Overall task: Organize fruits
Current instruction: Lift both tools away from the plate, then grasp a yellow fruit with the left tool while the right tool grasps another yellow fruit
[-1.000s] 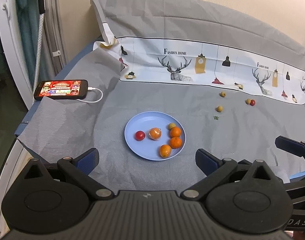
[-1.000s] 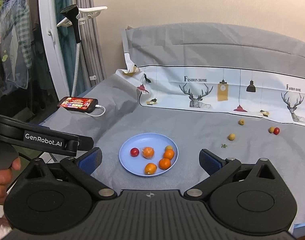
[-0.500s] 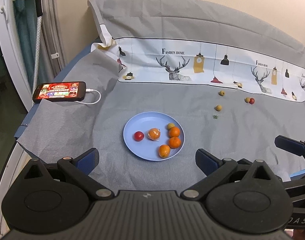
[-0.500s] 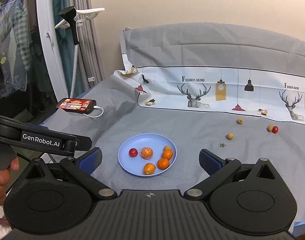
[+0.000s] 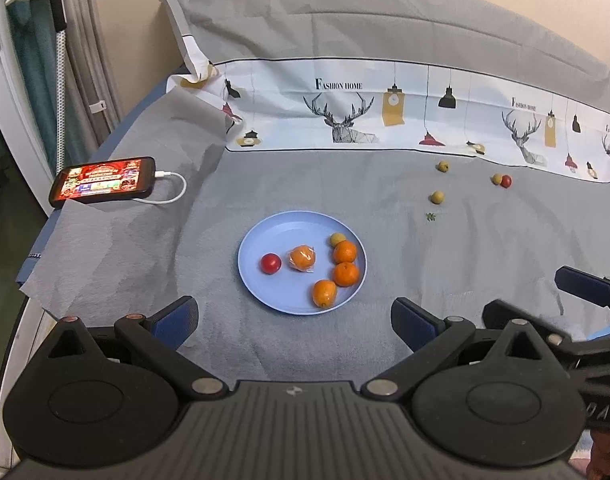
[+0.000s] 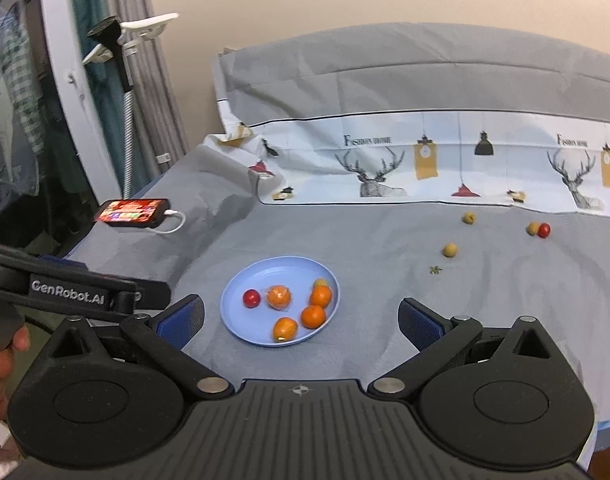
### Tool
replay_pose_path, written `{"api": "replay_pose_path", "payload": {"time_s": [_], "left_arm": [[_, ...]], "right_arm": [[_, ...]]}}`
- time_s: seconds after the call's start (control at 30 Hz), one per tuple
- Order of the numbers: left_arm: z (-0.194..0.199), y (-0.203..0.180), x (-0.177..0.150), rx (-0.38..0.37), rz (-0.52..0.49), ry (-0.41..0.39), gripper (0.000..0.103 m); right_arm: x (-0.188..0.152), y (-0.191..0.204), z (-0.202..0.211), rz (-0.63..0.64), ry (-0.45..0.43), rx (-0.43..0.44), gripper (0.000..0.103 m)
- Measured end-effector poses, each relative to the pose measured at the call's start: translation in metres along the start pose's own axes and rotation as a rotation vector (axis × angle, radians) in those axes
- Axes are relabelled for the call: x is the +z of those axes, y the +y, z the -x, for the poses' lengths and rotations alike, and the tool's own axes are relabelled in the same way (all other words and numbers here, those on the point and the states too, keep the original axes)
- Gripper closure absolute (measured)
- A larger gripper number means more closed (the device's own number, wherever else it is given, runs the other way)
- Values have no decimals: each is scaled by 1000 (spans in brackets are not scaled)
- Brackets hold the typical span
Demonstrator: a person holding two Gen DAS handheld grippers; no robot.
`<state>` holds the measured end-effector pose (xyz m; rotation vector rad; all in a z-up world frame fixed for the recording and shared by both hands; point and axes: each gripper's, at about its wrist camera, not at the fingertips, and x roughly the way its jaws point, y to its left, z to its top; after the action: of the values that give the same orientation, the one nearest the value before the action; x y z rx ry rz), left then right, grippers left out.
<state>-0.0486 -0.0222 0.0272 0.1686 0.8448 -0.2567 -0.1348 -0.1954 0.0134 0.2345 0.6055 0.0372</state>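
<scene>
- Fruits mostly sit gathered on blue plate [image 5: 265, 236]: red one [image 5: 270, 263] left, oranges [image 5: 345, 252] right.
- Strays [image 5: 437, 197] lie on the bed further right, well apart from the plate, likely next.
- Left gripper [image 5: 295, 314], right gripper [image 6: 301, 314]: jaws spread, empty, hovering short of the plate.

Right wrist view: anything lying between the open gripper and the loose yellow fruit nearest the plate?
Nothing visible does. Only bare grey cloth and a small green scrap just short of the yellow fruit separate it from the right gripper.
</scene>
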Motion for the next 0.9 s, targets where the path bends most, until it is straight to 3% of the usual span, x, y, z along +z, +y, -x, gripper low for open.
{"api": "replay_pose_path", "payload": {"time_s": [0.17,0.43,0.67,0.9], "left_arm": [[-22,-12,14,-3,-21,56,0],[-85,-60,70,-25,-91,106,0],[-175,-126,123,-51,-183,136,0],[-289,-186,141,-96,-229,215,0]], "right_arm": [[1,-33,-12,-99,-16,-85,1],[10,-131,-65,-292,-35,-299,1],[20,-219,-138,-374,-52,-453,1],[30,-296,-222,-400,-48,-594,1]]}}
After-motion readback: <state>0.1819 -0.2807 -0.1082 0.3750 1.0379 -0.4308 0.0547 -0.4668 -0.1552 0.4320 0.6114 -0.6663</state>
